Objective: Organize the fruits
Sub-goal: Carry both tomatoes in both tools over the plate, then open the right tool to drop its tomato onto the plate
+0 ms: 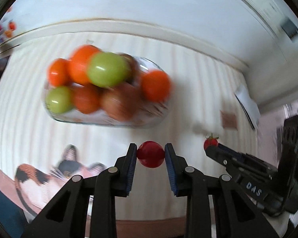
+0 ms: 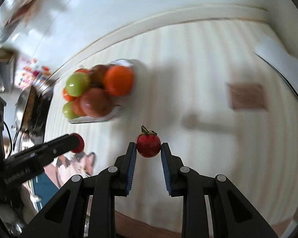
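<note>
We hold a small fruit in each gripper above the white striped tablecloth (image 1: 198, 75). Our left gripper (image 1: 150, 154) is clamped on a smooth red fruit (image 1: 150, 154): the blue pads press its two sides, and it sits right at the fingertips, bulging out a little above and below them. From the right wrist view this same fruit (image 2: 79, 142) shows only as a red edge past the tip of the left gripper (image 2: 74, 142), low at the left.

Our right gripper (image 2: 148, 148) is clamped on a red fruit with a green stalk (image 2: 148, 145). The stalk points away from us, and the pads grip the fruit by its lower sides, so most of it stands clear beyond the fingertips. In the left wrist view it (image 1: 210, 141) pokes out past the right gripper (image 1: 211, 148) at the right.

Farther off on the cloth lies a glass bowl (image 1: 147, 119) heaped with orange, green and reddish-brown fruits. It sits up and to the left of both held fruits, well apart from them, and is blurred in both views. A cat-print mat (image 1: 49, 176) lies at the near left, below the bowl.
</note>
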Action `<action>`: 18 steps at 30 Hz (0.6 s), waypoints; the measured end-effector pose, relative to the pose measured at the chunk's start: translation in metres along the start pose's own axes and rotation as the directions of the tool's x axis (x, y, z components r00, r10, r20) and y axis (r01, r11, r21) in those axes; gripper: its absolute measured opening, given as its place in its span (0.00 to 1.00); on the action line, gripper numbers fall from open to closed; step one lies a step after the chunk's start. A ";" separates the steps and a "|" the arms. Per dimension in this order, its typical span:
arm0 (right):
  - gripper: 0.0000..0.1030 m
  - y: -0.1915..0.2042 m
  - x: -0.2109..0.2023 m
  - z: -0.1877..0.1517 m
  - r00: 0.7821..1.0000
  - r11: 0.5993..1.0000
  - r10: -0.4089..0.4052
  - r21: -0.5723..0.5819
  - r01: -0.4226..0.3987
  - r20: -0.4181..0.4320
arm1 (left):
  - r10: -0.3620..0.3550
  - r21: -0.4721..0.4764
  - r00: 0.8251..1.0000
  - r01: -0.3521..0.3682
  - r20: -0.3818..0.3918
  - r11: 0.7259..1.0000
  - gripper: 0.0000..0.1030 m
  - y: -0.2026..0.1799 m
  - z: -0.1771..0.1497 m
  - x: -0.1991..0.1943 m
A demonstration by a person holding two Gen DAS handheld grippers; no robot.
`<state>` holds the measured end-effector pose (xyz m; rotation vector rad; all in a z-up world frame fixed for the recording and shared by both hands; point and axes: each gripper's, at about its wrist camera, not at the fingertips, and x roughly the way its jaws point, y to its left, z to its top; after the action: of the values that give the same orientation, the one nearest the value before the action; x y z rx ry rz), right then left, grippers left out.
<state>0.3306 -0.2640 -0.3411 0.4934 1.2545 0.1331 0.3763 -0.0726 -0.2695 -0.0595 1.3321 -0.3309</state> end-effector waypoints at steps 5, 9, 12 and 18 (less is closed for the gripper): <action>0.27 0.039 0.033 0.025 1.000 0.994 0.016 -0.104 -0.018 -0.017 | 0.033 -0.077 0.999 -0.033 0.003 0.996 0.25 0.042 0.022 0.007; 0.27 0.055 0.056 0.040 1.000 0.989 0.005 -0.149 -0.009 -0.031 | 0.047 -0.110 0.999 -0.048 -0.015 0.993 0.25 0.060 0.029 0.024; 0.27 0.063 0.072 0.046 0.999 0.986 -0.011 -0.164 0.004 -0.042 | 0.053 -0.124 0.998 -0.057 -0.032 0.991 0.25 0.070 0.031 0.035; 0.28 0.067 0.088 0.050 0.997 0.985 -0.030 -0.174 0.017 -0.071 | 0.054 -0.135 0.996 -0.064 -0.072 0.989 0.26 0.074 0.030 0.055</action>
<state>0.4164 -0.1866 -0.3788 0.3256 1.3069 0.2404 0.4307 -0.0211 -0.3312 -0.1252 1.4205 -0.1920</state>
